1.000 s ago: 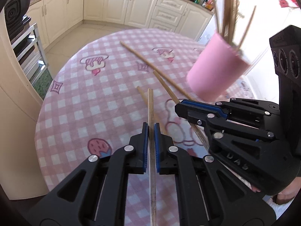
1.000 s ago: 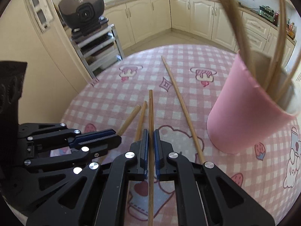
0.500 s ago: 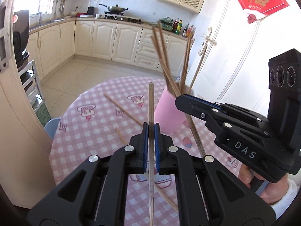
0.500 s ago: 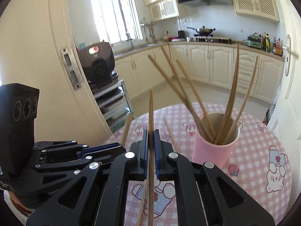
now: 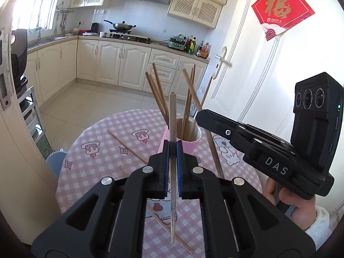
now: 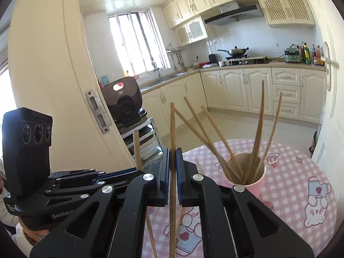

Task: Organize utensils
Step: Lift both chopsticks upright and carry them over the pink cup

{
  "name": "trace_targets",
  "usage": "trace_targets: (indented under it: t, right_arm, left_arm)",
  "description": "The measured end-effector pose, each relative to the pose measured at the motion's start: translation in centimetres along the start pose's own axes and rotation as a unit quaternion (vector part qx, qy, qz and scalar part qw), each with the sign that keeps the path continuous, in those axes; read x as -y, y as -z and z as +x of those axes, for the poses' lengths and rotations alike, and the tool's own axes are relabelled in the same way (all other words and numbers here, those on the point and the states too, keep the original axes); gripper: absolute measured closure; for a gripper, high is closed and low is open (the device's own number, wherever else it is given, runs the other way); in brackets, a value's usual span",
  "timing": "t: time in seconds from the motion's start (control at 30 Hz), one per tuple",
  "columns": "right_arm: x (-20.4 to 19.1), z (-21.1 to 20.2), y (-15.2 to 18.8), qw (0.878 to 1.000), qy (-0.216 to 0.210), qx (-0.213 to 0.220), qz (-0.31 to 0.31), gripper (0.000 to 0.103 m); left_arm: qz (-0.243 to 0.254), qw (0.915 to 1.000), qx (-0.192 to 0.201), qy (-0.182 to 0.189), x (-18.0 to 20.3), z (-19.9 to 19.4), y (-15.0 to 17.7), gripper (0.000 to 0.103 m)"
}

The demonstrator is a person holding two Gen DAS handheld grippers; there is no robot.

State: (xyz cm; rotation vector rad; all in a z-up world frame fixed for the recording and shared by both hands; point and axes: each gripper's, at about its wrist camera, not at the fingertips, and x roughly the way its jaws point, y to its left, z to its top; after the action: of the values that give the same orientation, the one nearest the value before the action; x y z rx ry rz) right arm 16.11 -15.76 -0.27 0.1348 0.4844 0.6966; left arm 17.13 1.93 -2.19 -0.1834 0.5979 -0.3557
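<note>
My left gripper (image 5: 172, 150) is shut on a wooden chopstick (image 5: 172, 116) held upright above the table. My right gripper (image 6: 172, 157) is shut on another chopstick (image 6: 172, 129), also upright. A pink cup (image 5: 194, 145) with several chopsticks stands on the table beyond the left gripper; in the right wrist view the cup (image 6: 254, 186) is to the right of the gripper. Each gripper shows in the other's view, the right gripper (image 5: 201, 112) with its chopstick (image 5: 212, 150) and the left one (image 6: 137, 171) with its chopstick (image 6: 137, 148). Loose chopsticks (image 5: 126, 148) lie on the table.
The round table (image 5: 90, 172) has a pink checked cloth. A cream door or cabinet side (image 6: 53, 86) stands to the left. A blue stool (image 5: 56, 161) sits by the table's left edge. Kitchen cabinets and floor lie beyond.
Both grippers have risen from the tabletop and tilted up, each lifting its chopstick upright. The cup now sits lower and farther in both views.
</note>
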Motion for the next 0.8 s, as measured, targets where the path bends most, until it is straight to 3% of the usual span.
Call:
trace_targets:
  t: [0.63, 0.8]
  right_arm:
    - [3.3, -3.1, -4.3, 0.995, 0.056, 0.086, 0.009, 0.098]
    - [3.7, -2.6, -5.6, 0.990, 0.074, 0.117, -0.007, 0.098]
  left_arm:
    - [0.053, 0.9968, 0.056, 0.022, 4.9, -0.1, -6.3, 0.097]
    - [0.061, 0.9956, 0.070, 0.011, 5.9, 0.9, -7.9, 0.097]
